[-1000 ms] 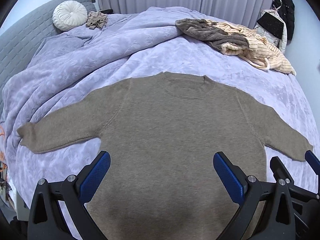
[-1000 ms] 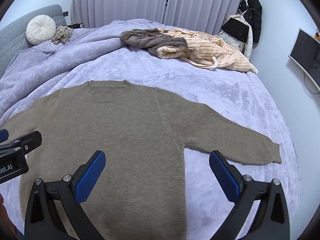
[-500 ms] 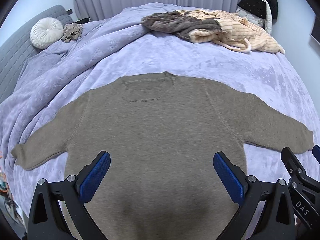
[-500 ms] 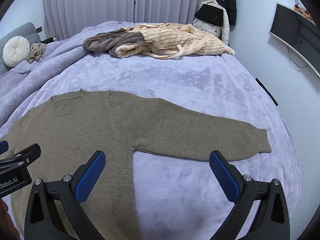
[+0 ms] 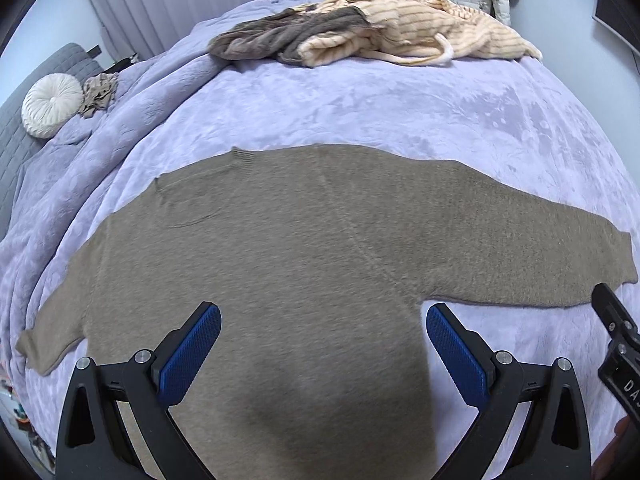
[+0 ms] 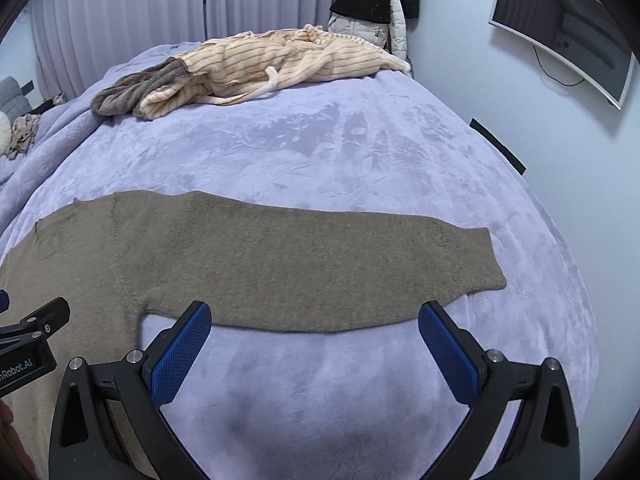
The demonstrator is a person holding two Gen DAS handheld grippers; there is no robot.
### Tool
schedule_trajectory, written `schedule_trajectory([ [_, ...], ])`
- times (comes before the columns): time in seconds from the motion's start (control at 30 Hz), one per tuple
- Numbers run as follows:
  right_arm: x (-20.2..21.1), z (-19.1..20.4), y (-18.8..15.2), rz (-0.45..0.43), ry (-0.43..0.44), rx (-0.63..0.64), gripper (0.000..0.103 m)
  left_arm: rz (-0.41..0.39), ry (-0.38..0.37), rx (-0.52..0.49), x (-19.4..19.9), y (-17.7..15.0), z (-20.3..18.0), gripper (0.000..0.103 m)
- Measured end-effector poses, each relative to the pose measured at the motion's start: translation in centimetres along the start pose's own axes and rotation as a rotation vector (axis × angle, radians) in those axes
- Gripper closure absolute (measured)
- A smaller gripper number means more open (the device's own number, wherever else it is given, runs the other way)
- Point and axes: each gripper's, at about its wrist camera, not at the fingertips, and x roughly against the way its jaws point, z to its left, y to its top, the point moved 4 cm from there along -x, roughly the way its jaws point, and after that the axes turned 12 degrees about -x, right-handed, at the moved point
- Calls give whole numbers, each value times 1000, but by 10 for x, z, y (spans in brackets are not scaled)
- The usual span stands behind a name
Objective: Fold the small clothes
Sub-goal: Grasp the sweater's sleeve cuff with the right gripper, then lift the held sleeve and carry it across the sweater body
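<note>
Two grippers hang over a bed (image 5: 360, 120), each with its blue-padded jaws spread wide and nothing between them; the left gripper (image 5: 322, 344) is above the lower body of a brown sweater (image 5: 300, 248), while the right gripper (image 6: 314, 340) is above bare blanket just below the sweater's right sleeve (image 6: 320, 264); the sweater lies flat, neck toward the far side, both sleeves stretched out to the sides, the right cuff (image 6: 486, 258) near the bed's edge; in the left wrist view the right gripper's black frame shows at the right margin, and in the right wrist view the left one's frame shows at the left margin; far across the bed lies a heap of clothes (image 6: 256, 68), cream striped and grey; a round white cushion (image 5: 52, 104) sits at the left, a small beige garment (image 5: 98, 92) beside it; a screen (image 6: 560, 28) hangs on the wall to the right.
</note>
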Motion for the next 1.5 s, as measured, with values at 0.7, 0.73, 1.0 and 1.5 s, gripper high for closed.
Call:
schedule_trajectory([
  [0.7, -125, -142, 44, 94, 52, -320, 43, 48, 22, -74, -50, 43, -54, 0],
  [0.73, -126, -142, 47, 93, 61, -318, 58, 50, 23, -64, -53, 46, -52, 0],
  [1.0, -87, -154, 48, -36, 132, -330, 96, 70, 53, -34, -79, 65, -42, 0],
  [1.5, -37, -138, 61, -121, 77, -250, 96, 64, 42, -90, -63, 48, -24, 0],
])
